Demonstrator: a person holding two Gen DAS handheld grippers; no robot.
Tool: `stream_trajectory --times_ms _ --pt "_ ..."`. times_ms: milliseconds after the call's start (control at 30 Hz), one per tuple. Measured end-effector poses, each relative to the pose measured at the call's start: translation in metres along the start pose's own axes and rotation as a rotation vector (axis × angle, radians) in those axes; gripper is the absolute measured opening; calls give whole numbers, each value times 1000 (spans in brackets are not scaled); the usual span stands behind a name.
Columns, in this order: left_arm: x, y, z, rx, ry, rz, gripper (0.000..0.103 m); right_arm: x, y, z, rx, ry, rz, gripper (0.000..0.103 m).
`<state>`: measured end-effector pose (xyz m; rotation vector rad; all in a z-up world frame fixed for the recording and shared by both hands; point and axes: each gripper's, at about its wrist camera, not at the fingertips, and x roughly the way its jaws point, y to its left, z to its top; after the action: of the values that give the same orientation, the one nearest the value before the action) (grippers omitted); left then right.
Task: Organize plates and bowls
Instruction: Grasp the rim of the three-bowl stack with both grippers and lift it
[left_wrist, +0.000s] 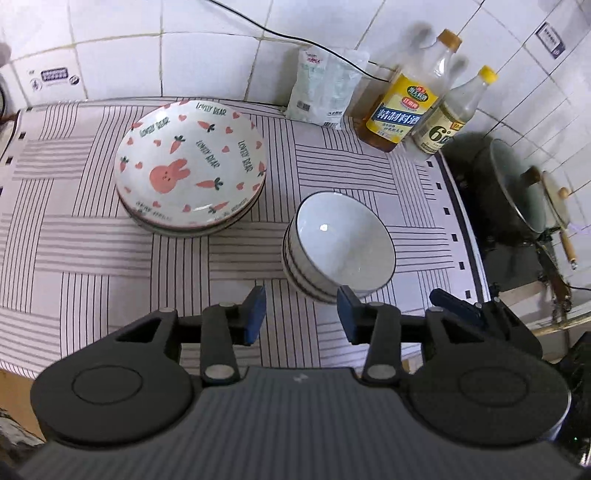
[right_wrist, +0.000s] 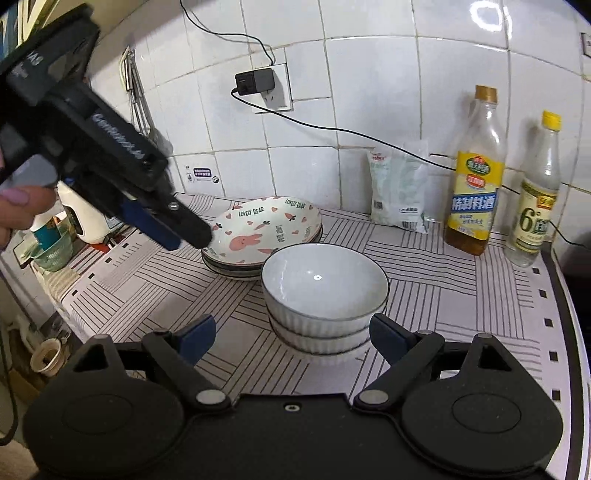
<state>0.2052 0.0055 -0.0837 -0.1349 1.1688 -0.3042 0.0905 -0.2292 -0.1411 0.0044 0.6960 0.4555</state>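
Plates (left_wrist: 190, 173) with a pink bunny and carrots sit in a stack on the striped table (left_wrist: 74, 236). Take the plates as the landmark. Just beside the plates, on the side nearer the cameras, stands a stack of white bowls (left_wrist: 341, 240) with a dark rim. The bowls and the plates look very close, but I cannot tell if they touch.

Behind the plates, against the tiled wall, leans a white bag (right_wrist: 400, 188). Further from the plates, past the bag, stand two bottles with yellow caps: a big bottle (right_wrist: 474, 177) with a yellow label and a small bottle (right_wrist: 533, 199) with a pale label.

The left tongs (left_wrist: 301, 310) hang above the table, on the near side of the plates. They are partly open and nothing is between the blue pads. In the right view they reach in from the left, with the tips near the rim of the plates.

The right tongs (right_wrist: 291, 336) are wide open just in front of the bowls. Their pads do not press on anything.
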Motion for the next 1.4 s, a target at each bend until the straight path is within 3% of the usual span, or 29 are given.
stream_trajectory --times_ms 433,533,667,833,933,1033,1267,1400 --pt "-9 31 -46 -13 -76 -93 54 11 19 -40 -19 -32 -79 93" --pt "-12 23 -56 63 -105 -140 59 22 23 -50 -56 -38 -101 94" --pt "-4 8 -60 129 -129 -149 63 42 22 -65 -89 -39 -124 94" --pt "26 9 -45 37 -131 -212 67 67 10 -71 -65 -55 -129 97" --pt "45 22 -28 -140 -152 -302 74 84 0 -71 -47 -55 -129 97" --pt "69 30 -11 -204 -137 -321 74 99 -7 -67 -35 -53 -127 97" --pt "136 31 7 -141 -16 -226 69 119 -22 -54 28 -69 -76 98" --pt "152 27 4 -132 14 -235 53 126 -22 -49 27 -61 -73 101"
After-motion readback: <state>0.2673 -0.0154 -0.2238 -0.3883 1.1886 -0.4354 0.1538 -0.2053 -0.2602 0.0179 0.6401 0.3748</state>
